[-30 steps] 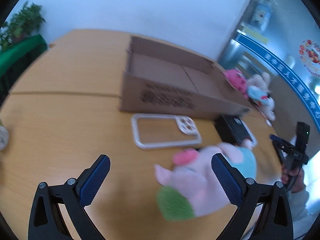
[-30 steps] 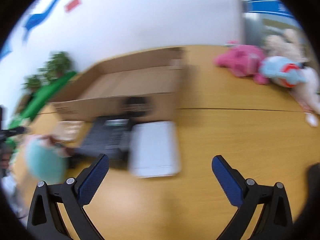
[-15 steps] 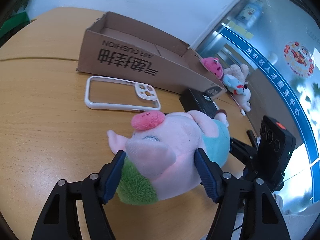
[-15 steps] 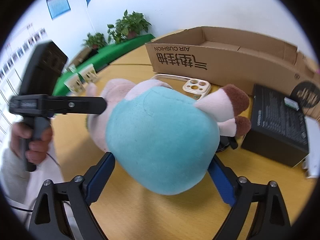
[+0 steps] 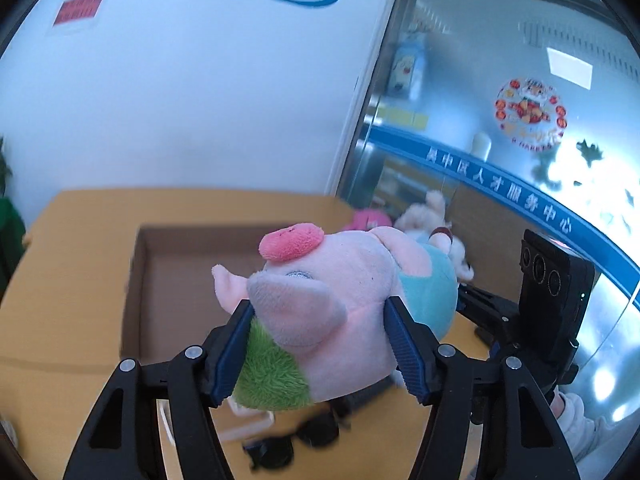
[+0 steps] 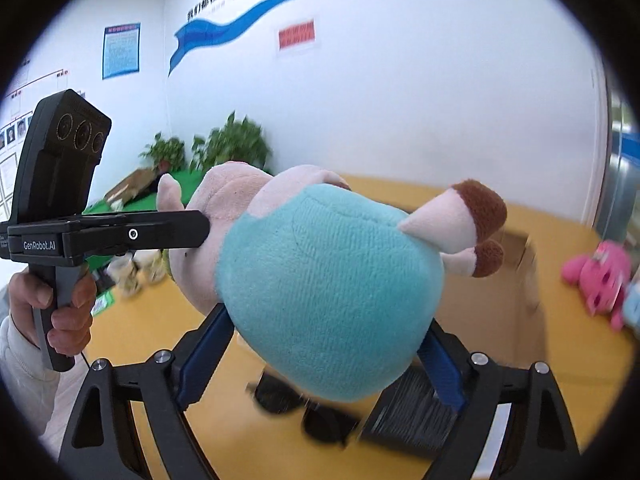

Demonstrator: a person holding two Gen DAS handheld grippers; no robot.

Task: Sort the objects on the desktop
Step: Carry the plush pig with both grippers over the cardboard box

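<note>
Item: plush pig [image 5: 340, 304], lifted off the desk [image 5: 60, 312] in front of the cardboard box [image 5: 176, 280], my left gripper [image 5: 320, 344] clamped on its head, my right gripper [image 6: 320, 344] clamped partly open around its blue body.

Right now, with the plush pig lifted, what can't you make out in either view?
- Left wrist view: the plush pig hides part of the cardboard box floor.
- Both views: dark items on the table below are motion-blurred; the black one is unidentifiable.
- Right wrist view: the pink toy is cut by the edge.
</note>
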